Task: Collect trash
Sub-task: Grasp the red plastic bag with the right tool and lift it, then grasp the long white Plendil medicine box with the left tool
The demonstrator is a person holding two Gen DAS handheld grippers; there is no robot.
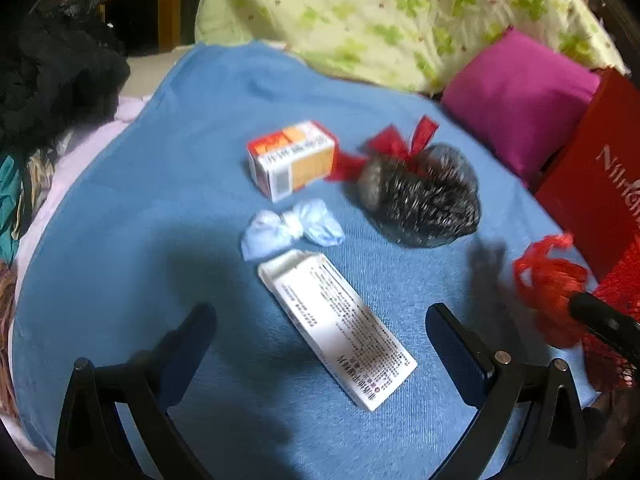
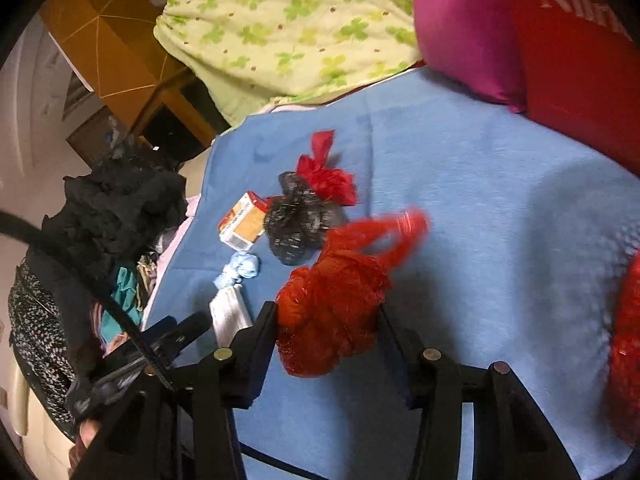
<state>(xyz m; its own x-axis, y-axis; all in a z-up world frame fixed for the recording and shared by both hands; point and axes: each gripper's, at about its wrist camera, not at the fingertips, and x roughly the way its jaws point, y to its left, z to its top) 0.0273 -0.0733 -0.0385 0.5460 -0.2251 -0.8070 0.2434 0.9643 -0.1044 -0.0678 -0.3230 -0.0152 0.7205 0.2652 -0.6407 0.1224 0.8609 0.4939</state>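
Red mesh wad (image 2: 332,312) clamped between right gripper's (image 2: 328,320) fingers (image 2: 260,332)

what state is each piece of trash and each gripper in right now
red mesh bag: bunched, clamped in right gripper
left gripper: open, empty, above white flat box
white flat box: lying flat on blue cloth
orange-and-white carton: on its side
blue tissue wad: knotted, loose on cloth
black bag with red tie: tied shut
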